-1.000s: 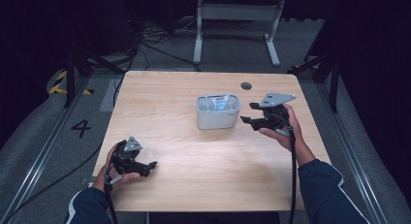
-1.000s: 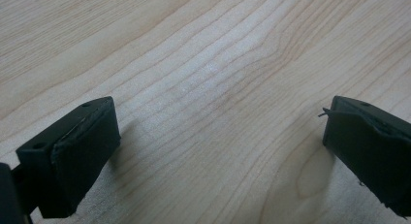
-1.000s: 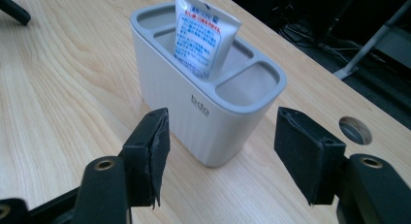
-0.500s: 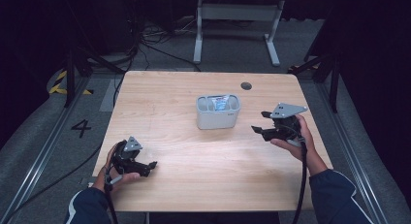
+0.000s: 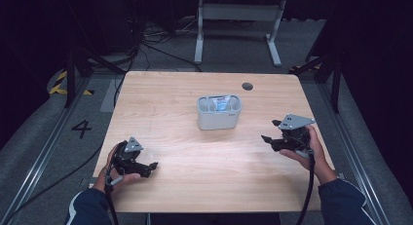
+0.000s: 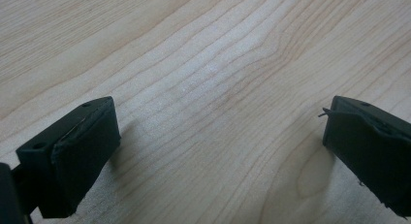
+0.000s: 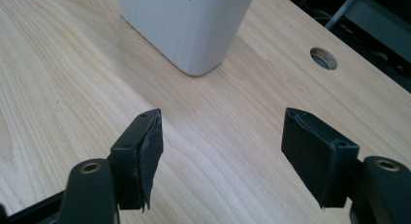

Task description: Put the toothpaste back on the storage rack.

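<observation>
A white container [image 5: 219, 113] stands mid-table with a bluish packet [image 5: 221, 104] in it. My right gripper [image 5: 271, 130] hovers low to its right, pointing left toward it, a hand's width away. In the right gripper view its jaws [image 7: 220, 146] stand apart over bare wood with nothing between them, and they have just been opening; the container's wall [image 7: 186, 25] rises ahead. At the near left, my left gripper [image 5: 151, 168] rests low on the table. Its jaws [image 6: 218, 146] are spread wide and open over bare wood.
A round cable hole [image 5: 247, 86] sits in the light wooden tabletop [image 5: 195, 186] behind the container, also seen as the hole [image 7: 323, 58] in the right gripper view. Dark floor, cables and a metal stand [image 5: 238, 20] lie beyond the far edge.
The right gripper has drawn away from the container toward the near right side and sunk lower, its jaws spreading wider. The left gripper has stayed put.
</observation>
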Motion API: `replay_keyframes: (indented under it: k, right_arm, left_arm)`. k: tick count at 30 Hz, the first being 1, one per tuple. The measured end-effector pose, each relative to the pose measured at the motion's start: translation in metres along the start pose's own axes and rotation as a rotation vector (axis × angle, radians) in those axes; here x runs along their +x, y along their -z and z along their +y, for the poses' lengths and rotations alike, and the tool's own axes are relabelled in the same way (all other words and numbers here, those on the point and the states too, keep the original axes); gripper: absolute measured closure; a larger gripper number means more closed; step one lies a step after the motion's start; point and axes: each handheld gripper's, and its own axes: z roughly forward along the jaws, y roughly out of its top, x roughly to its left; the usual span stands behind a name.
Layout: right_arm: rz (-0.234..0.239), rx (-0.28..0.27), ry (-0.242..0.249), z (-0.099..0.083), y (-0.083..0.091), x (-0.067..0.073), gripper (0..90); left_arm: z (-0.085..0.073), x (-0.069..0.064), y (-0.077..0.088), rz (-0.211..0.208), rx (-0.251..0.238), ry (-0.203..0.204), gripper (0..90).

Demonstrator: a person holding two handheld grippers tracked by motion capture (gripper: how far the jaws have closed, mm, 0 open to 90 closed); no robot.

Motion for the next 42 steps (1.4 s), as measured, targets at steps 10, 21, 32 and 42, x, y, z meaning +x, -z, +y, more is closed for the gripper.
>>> replay_keyframes:
  k: [10, 21, 32, 42]
  right_arm:
    - [-0.024, 0.031, -0.009, -0.026, 0.008, 0.005, 32.1]
    - [-0.035, 0.079, -0.065, -0.067, 0.015, 0.0, 31.6]
    - [-0.009, 0.106, -0.17, -0.107, 0.02, -0.002, 30.5]
    - [0.01, 0.1, -0.249, -0.126, 0.023, -0.005, 27.5]
  left_arm:
    - [0.0, 0.0, 0.0, -0.001, -0.001, 0.001, 0.3]
    - [0.0, 0.0, 0.0, -0.001, 0.0, 0.0, 0.2]
    - [0.0, 0.0, 0.0, 0.0, 0.0, 0.0, 0.2]
    - [0.0, 0.0, 0.0, 0.001, 0.0, -0.001, 0.2]
